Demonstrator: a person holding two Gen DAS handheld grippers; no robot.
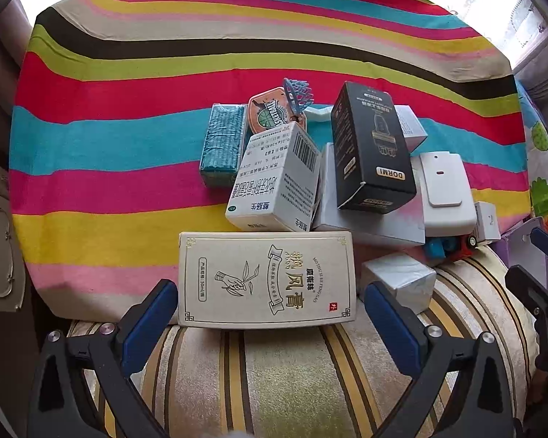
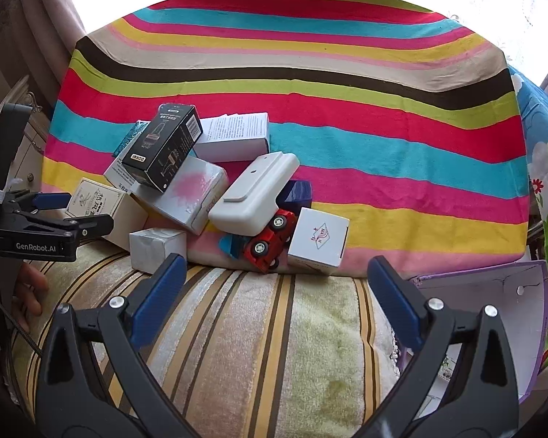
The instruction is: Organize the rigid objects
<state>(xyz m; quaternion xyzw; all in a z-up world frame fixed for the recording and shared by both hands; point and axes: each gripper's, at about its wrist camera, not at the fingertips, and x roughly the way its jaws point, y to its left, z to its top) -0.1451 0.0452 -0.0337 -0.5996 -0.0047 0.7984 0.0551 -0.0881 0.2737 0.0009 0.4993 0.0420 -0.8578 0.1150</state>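
Blue-padded fingers of the left gripper (image 1: 270, 314) stand spread wide, released, flanking but not touching a flat cream cardboard box with gold Chinese lettering (image 1: 266, 279). That box lies face up at the edge of a striped terry towel (image 1: 288, 372), soft and looped in texture. Likewise released, the right gripper (image 2: 274, 292) hovers over the same towel with nothing between its fingers.

Rigid objects sit in one pile on a multicoloured striped cloth (image 1: 128, 146):
- one glossy black rectangular carton marked DORMI (image 1: 372, 149), tilted on top of a white carton with a pink patch (image 2: 190, 193);
- one white printed carton with a barcode (image 1: 277, 179);
- one teal textured block (image 1: 223, 146);
- one smooth white plastic case (image 2: 254, 197), leaning on one red toy truck (image 2: 270, 241);
- two small white cubes, one plain (image 2: 157, 248), one with a diamond logo (image 2: 319, 237).

An open purple-edged cardboard box (image 2: 493, 292) stands right of the pile.
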